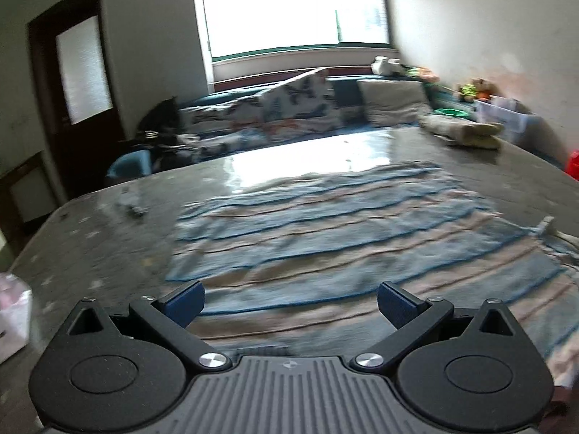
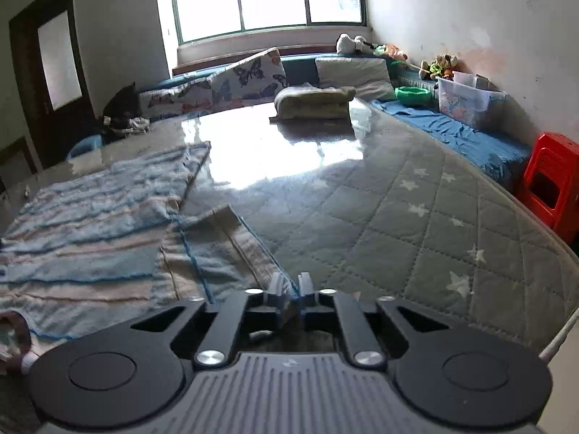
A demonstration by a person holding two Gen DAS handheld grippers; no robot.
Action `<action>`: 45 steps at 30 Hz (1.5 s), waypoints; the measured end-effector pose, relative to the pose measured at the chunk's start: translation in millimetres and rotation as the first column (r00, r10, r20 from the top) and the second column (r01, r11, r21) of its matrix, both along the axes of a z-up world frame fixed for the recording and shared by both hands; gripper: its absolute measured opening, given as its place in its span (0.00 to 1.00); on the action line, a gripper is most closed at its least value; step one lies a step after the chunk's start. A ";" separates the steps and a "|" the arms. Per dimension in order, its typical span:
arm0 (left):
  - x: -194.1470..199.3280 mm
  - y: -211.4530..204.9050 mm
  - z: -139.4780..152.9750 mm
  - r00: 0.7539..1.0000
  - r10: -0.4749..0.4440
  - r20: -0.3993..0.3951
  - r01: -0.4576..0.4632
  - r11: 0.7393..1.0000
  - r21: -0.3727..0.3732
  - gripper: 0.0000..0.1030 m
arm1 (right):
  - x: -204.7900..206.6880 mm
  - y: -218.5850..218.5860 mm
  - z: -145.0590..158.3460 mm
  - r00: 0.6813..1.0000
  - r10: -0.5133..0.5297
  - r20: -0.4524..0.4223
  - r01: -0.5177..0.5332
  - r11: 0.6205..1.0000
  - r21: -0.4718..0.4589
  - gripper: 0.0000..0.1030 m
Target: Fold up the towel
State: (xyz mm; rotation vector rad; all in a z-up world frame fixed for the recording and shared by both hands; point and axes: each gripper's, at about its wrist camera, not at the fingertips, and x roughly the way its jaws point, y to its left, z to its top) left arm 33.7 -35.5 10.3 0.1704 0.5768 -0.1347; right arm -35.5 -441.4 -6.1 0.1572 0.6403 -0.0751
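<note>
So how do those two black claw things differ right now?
The left gripper has its blue-padded fingers spread wide and holds nothing; the right gripper is shut, pinching an edge of the blue-and-beige striped towel. The left hangs over the flat-lying cloth, while the right's corner is turned back. Both are the same black two-finger design.

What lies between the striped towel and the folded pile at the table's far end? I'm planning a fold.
Only bare, glossy table top between towel and pile, in the right wrist view.

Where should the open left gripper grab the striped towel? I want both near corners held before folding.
The towel lies flat under the open left gripper, so pinch its near left corner, coming low from the near edge. The right gripper already holds the other edge.
</note>
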 end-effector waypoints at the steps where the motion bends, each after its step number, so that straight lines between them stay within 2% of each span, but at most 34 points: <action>1: -0.2 -6.3 -1.1 1.000 -0.018 -0.003 0.018 1.000 0.000 1.00 | -1.7 0.2 4.5 1.000 0.008 0.016 -0.009 1.000 0.010 0.05; 7: -5.4 -33.1 -7.4 0.995 -0.095 -0.026 0.095 0.995 -0.006 1.00 | -8.9 5.1 28.3 0.996 0.037 0.086 -0.041 0.998 0.050 0.03; 9: -7.0 -37.7 -7.8 0.994 -0.109 -0.027 0.109 0.994 -0.009 1.00 | -9.0 8.3 32.4 0.995 0.044 0.088 -0.048 0.998 0.036 0.03; 12: -8.4 -42.3 -7.5 0.992 -0.122 -0.027 0.121 0.992 -0.019 1.00 | -6.2 5.9 27.9 0.997 0.019 0.069 -0.018 1.000 -0.006 0.17; 13: -8.7 -44.4 -7.4 0.991 -0.127 -0.029 0.126 0.992 -0.019 1.00 | -5.1 3.9 24.1 0.998 0.006 0.055 -0.005 1.000 -0.010 0.27; 14: -8.8 -46.7 -7.9 0.991 -0.132 -0.033 0.132 0.991 -0.019 1.00 | -4.4 2.5 19.7 0.999 -0.001 0.044 0.002 1.000 -0.016 0.32; 20: -13.7 -63.3 -11.0 0.981 -0.190 -0.049 0.189 0.982 -0.023 1.00 | -1.0 -4.1 -6.0 0.999 -0.028 -0.026 0.028 1.000 0.000 0.38; 23: -15.9 -73.3 -14.6 0.974 -0.217 -0.058 0.217 0.976 -0.019 1.00 | -1.4 -2.3 -11.9 0.999 -0.035 -0.031 0.035 0.999 -0.006 0.39; 25: -16.9 -79.8 -17.1 0.970 -0.235 -0.065 0.234 0.972 -0.019 1.00 | -2.8 0.1 -7.9 0.999 -0.026 -0.019 0.025 1.000 -0.004 0.37; 27: -18.1 -86.0 -19.3 0.965 -0.252 -0.070 0.252 0.968 -0.015 1.00 | -4.2 2.6 -3.9 1.000 -0.016 -0.008 0.016 1.000 -0.002 0.28; 28: -18.6 -89.1 -20.4 0.963 -0.261 -0.073 0.261 0.965 -0.011 1.00 | -4.9 3.8 -1.9 1.000 -0.011 -0.002 0.011 1.000 -0.001 0.14; 29: -19.2 -91.7 -21.4 0.960 -0.269 -0.075 0.269 0.963 -0.008 1.00 | -5.6 5.0 0.2 1.000 -0.007 0.004 0.007 1.000 0.000 0.10; 36: -24.0 -103.0 -28.2 0.945 -0.314 -0.092 0.315 0.949 -0.002 1.00 | -10.5 14.1 16.2 0.998 0.032 0.049 -0.032 0.999 0.008 0.05; 41: -24.2 -98.0 -26.1 0.950 -0.301 -0.082 0.301 0.953 -0.011 1.00 | -12.7 34.4 50.3 0.980 0.152 0.126 -0.157 0.987 0.031 0.05; 45: -22.2 -85.5 -18.6 0.962 -0.266 -0.057 0.265 0.964 -0.023 1.00 | -6.7 63.3 62.1 0.950 0.280 0.139 -0.287 0.957 0.038 0.05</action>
